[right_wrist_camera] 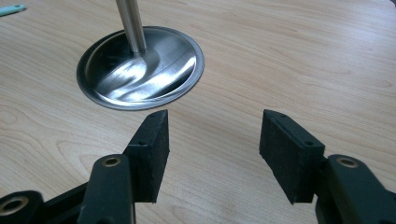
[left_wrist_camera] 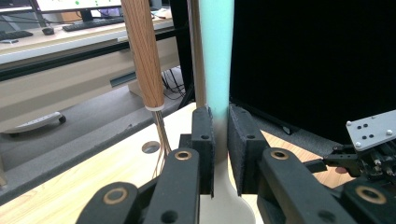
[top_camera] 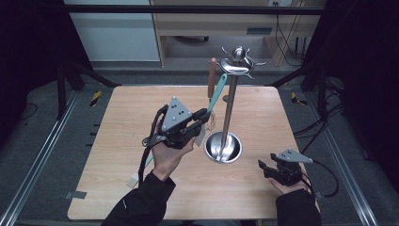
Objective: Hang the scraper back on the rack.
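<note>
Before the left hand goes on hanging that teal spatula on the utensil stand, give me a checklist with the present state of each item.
1. Left gripper shut on the teal spatula: ok, both pads press its handle.
2. Spatula handle points up toward the hooks of the utensil stand: ok.
3. Spatula clear of the wooden-handled whisk that hangs beside it: cannot tell, the two are very close.
4. A free hook for the spatula: ok, several bare prongs show in the high view.
5. Stand upright, its base dish flat on the table: ok.
6. Right gripper out of the way: ok, open and low over the table, apart from the stand.
</note>
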{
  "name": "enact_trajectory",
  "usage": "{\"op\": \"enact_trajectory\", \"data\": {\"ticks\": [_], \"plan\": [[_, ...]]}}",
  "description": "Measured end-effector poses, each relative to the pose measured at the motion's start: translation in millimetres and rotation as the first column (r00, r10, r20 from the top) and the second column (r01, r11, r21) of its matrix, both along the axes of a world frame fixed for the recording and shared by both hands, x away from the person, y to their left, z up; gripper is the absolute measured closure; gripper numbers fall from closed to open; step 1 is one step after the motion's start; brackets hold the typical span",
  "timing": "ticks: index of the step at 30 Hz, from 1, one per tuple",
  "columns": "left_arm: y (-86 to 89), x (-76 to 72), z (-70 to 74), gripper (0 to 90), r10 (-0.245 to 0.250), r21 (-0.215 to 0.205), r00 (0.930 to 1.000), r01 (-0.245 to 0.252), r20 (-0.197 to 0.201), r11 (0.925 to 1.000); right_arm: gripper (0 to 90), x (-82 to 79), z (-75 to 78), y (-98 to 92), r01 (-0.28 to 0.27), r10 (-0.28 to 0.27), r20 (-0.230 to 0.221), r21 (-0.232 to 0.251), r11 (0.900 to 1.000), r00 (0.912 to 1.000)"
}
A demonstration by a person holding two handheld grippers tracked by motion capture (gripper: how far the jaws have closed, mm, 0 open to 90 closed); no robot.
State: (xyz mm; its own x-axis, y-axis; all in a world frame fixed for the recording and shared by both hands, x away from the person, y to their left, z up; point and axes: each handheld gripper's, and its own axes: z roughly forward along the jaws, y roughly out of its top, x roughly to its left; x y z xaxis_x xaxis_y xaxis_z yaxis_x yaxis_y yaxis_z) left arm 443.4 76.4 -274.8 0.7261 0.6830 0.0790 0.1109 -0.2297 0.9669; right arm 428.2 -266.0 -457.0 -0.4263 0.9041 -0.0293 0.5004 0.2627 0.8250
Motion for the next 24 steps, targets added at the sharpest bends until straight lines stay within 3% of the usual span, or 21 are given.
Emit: {"op": "enact_trajectory", "data": {"ticks": [20,21,22,24], "plan": [[-18.6,13.7,-11.4,81.7,0.018,-0.047,0.9998,-0.018,0.006,0.9988,42.3,-0.2,0.4,0.5,-0.002,0.002,0.006,0.0,1.0,1.0],[-19.4,13.9,-11.9,83.1,0.018,-0.048,0.9998,-0.018,0.006,0.9987,42.3,-0.2,0.4,0.5,-0.002,0.002,0.006,0.0,1.0,1.0],[-19.8,13.9,-12.3,90.0,0.018,-0.058,0.9998,-0.017,0.012,0.9982,42.3,-0.2,0.4,0.5,-0.002,0.002,0.006,0.0,1.0,1.0],[-19.9,14.3,-11.5,90.0,0.02,-0.067,0.9995,-0.019,0.022,0.9976,42.3,-0.2,0.4,0.6,-0.002,0.002,0.006,0.0,1.0,1.0]]}}
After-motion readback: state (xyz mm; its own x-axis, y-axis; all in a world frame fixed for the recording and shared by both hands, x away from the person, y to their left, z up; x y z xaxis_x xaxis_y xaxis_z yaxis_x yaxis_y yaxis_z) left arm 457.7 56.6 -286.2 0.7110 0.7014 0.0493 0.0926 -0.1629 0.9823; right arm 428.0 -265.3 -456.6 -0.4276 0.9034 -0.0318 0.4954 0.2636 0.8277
